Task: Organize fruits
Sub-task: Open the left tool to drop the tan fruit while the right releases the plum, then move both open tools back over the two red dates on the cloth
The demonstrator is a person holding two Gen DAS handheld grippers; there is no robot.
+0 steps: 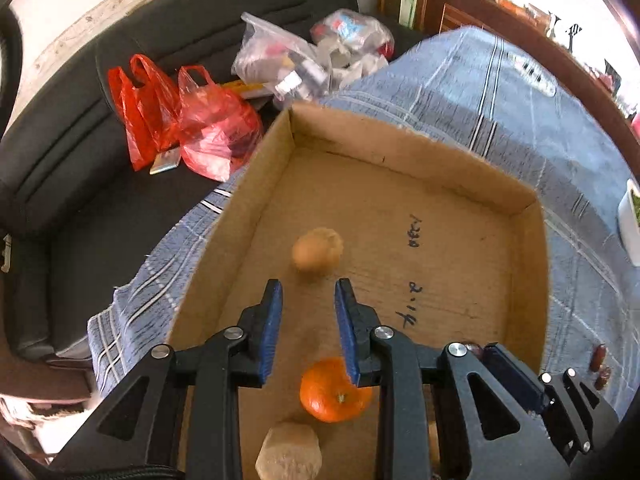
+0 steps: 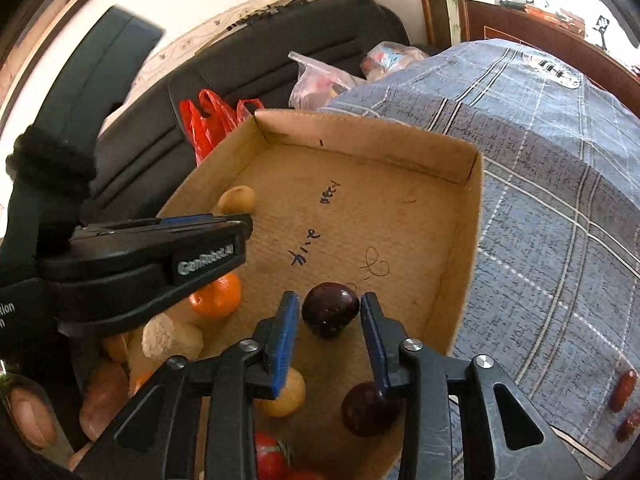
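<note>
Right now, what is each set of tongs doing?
Left tongs: open, empty, over the box.
Right tongs: open around a dark plum, not clamped.

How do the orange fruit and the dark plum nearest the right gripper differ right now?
The orange is bright orange with a matte skin; the plum is dark purple and glossy. The orange lies beneath the left gripper, partly hidden; the plum sits in the open, just ahead of the right gripper's open jaws. Both are round, ungripped, and rest on the cardboard tray floor.
</note>
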